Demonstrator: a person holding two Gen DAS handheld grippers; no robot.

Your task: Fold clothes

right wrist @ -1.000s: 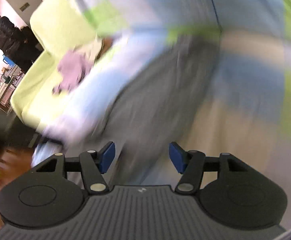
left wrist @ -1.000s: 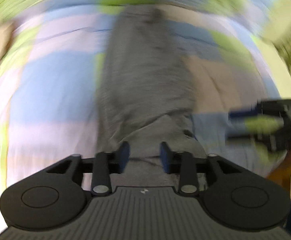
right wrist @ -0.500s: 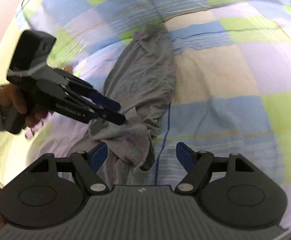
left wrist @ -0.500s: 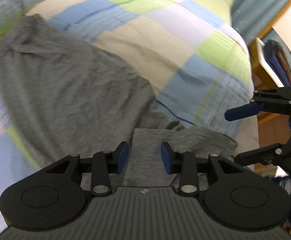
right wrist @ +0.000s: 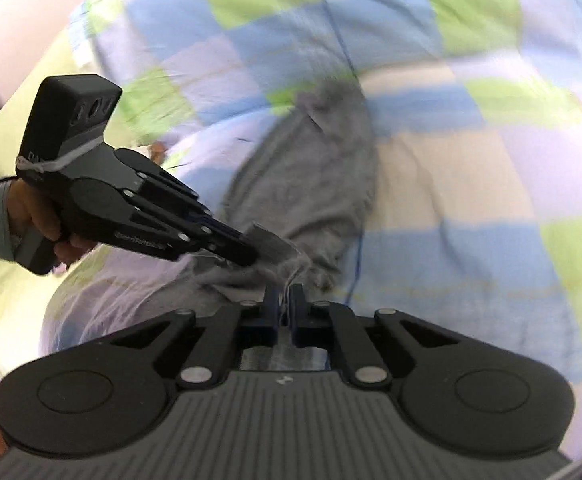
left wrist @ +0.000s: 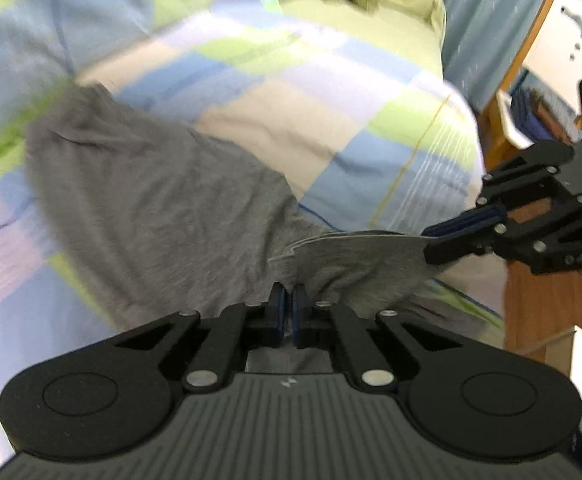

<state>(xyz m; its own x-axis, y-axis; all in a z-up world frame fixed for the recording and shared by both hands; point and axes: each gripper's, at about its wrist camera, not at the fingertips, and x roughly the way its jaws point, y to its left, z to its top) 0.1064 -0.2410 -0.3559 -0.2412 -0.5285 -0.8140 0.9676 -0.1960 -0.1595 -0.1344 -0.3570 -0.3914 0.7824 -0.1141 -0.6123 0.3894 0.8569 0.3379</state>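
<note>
A grey garment lies stretched along a bed covered by a checked quilt in blue, green, cream and lilac. It looks like a single long piece, perhaps trousers or a shirt lying narrow, though blur makes the cut hard to tell. Its far end rests flat on the quilt, while the near end is bunched and lifted slightly at the bed's edge.

The left gripper has its jaws closed tight on the near hem of the grey cloth. The right gripper is likewise pinched shut on the same edge, just beside the other, with cloth caught between the jaws. In the right view, a hand holds the left tool from the side.

By my reading, folding has barely begun: both corners of the near edge are gripped, but no fold is yet laid. The cloth remains to be lifted, carried over towards the far end and smoothed down.
</note>
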